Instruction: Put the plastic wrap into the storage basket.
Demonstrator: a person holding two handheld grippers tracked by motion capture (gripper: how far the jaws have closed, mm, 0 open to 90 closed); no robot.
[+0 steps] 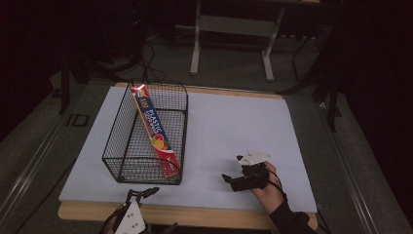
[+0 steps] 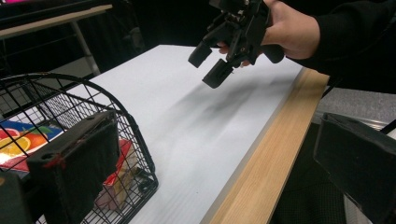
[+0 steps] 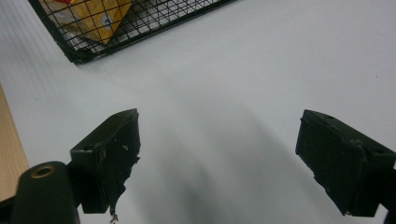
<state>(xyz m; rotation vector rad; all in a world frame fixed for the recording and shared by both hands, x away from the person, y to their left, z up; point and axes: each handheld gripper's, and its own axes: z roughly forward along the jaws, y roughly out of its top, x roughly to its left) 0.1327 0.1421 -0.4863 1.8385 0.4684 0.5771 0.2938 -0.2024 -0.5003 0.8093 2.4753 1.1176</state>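
Box: a long box of plastic wrap (image 1: 155,131) is lying slantwise inside the wire basket, one end leaning up on the far rim, the other resting at the near right corner; it is sitting well to the left of the right jaws and just beyond the left ones.
Basket: a black wire basket (image 1: 113,146) is standing on the white board, its near corner showing just past the left jaw in the left gripper view (image 2: 135,135).
Left gripper: the left gripper (image 1: 141,194) is hovering at the near table edge, just before the basket, its jaws standing wide apart with nothing between them.
Right gripper: the right gripper (image 1: 233,169) is being held by a hand (image 1: 269,191) above the bare board, jaws spread wide and gripping nothing, pointing towards the basket.
Board: a white board (image 1: 234,122) is covering the wooden table (image 1: 195,215).
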